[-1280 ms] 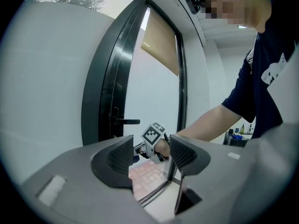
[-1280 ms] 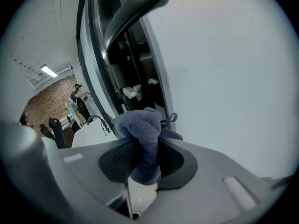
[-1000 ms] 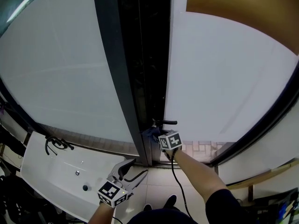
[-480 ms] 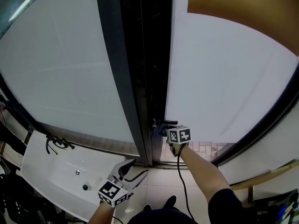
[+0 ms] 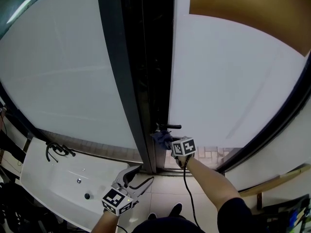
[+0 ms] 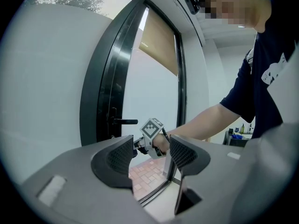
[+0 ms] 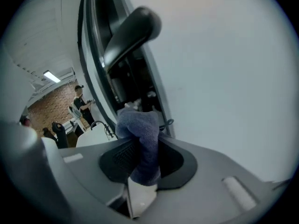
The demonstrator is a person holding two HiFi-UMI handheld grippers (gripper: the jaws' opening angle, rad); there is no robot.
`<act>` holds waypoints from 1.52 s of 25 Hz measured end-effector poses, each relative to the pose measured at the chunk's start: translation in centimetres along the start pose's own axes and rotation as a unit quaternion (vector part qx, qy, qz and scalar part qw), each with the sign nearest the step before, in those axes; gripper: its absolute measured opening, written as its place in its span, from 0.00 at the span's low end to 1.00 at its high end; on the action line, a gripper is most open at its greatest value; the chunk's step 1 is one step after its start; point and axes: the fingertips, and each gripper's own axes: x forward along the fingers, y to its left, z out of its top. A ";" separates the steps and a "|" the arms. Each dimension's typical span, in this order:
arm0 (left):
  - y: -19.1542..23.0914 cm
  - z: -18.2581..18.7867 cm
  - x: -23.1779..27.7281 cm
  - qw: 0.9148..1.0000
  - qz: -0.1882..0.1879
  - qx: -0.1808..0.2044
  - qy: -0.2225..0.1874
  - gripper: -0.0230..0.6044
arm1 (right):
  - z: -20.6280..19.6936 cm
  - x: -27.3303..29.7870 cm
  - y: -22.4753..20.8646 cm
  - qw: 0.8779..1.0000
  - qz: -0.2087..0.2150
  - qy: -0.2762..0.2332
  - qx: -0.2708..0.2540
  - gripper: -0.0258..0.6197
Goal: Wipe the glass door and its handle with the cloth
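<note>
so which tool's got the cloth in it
The right tool: its jaws are shut on the blue cloth, close to the door handle. The left tool is open and empty.

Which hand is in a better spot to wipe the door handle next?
Right, I'd say. The right tool is shut on the cloth, just below the handle. The left tool is open and empty, held low, away from the door.

Cloth blw handle; sink far L.
</note>
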 end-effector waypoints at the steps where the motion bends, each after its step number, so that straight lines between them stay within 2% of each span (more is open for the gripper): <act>1: 0.0 0.0 -0.1 1.000 0.002 0.000 0.000 0.42 | -0.7 0.6 0.8 1.000 0.010 0.011 -0.008 0.20; 3: 0.2 0.1 -0.2 1.000 0.007 0.000 -0.002 0.42 | -1.1 1.6 2.2 0.999 0.026 0.023 -0.021 0.20; 7: 0.6 0.4 -0.3 1.000 0.019 0.001 -0.004 0.42 | 0.6 3.2 3.2 0.999 0.038 0.019 -0.028 0.20; 16: 1.2 0.0 -0.3 0.999 0.034 -0.007 -0.003 0.42 | 2.5 3.7 0.5 1.000 0.011 0.013 -0.020 0.20; 22: 0.9 0.3 0.5 1.000 0.023 -0.003 -0.006 0.42 | 3.5 2.0 -1.4 1.000 -0.006 -0.012 0.013 0.20; 26: 0.4 0.5 0.8 1.000 0.013 0.003 -0.005 0.42 | 3.7 0.5 -2.8 0.999 -0.025 -0.019 0.010 0.20; 31: -0.3 0.9 0.6 1.000 0.002 0.011 -0.005 0.42 | 3.7 -2.0 -4.4 0.998 -0.046 -0.037 0.031 0.20; 35: -0.7 1.1 -0.1 1.000 -0.006 0.017 -0.005 0.42 | 2.8 -5.1 -3.6 0.998 -0.051 -0.039 -0.008 0.20; 38: -0.9 1.2 -1.0 1.000 -0.013 0.022 -0.004 0.42 | 2.6 -8.4 -1.4 0.996 -0.043 -0.061 -0.045 0.20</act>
